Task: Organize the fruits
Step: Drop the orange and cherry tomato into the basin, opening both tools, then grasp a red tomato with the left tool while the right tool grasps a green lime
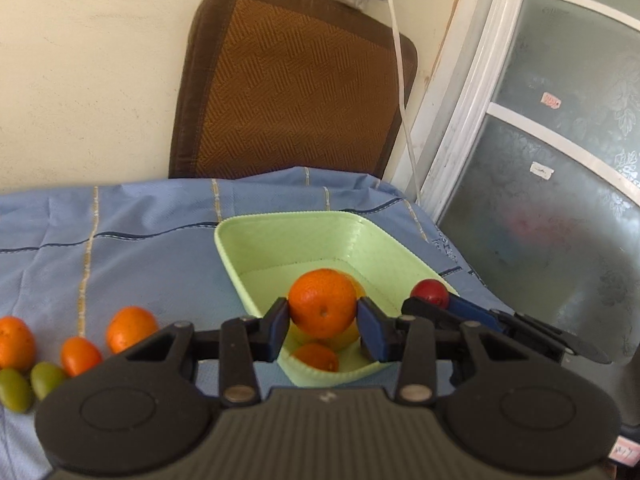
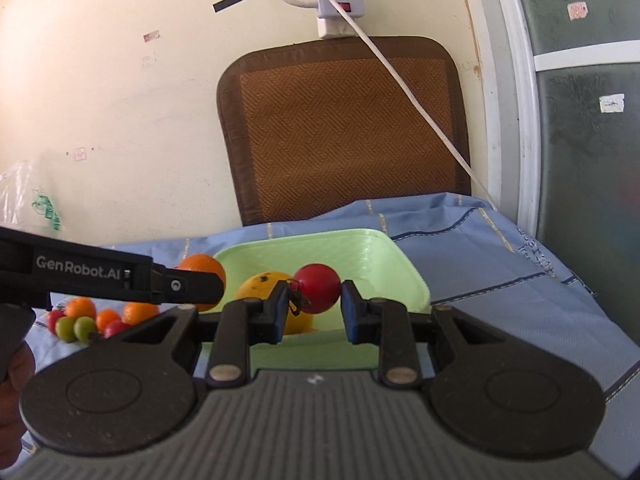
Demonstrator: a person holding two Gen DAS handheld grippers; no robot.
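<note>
My left gripper (image 1: 323,322) is shut on an orange (image 1: 322,307) and holds it above the light green tray (image 1: 280,232). A smaller orange (image 1: 316,357) and a yellow fruit lie in the tray below. My right gripper (image 2: 312,306) is shut on a red fruit (image 2: 319,288) over the same tray (image 2: 360,252), above a yellow-orange fruit (image 2: 260,284). The right gripper also shows in the left wrist view (image 1: 430,300) at the tray's right rim. The left gripper (image 2: 200,284) with its orange reaches in from the left in the right wrist view.
Loose oranges (image 1: 130,328) and green fruits (image 1: 46,378) lie on the blue tablecloth (image 1: 140,264) left of the tray. A brown woven cushion (image 1: 288,88) leans on the wall behind. A white power strip (image 2: 340,4) with its cable hangs above. A glass door (image 1: 560,160) stands at the right.
</note>
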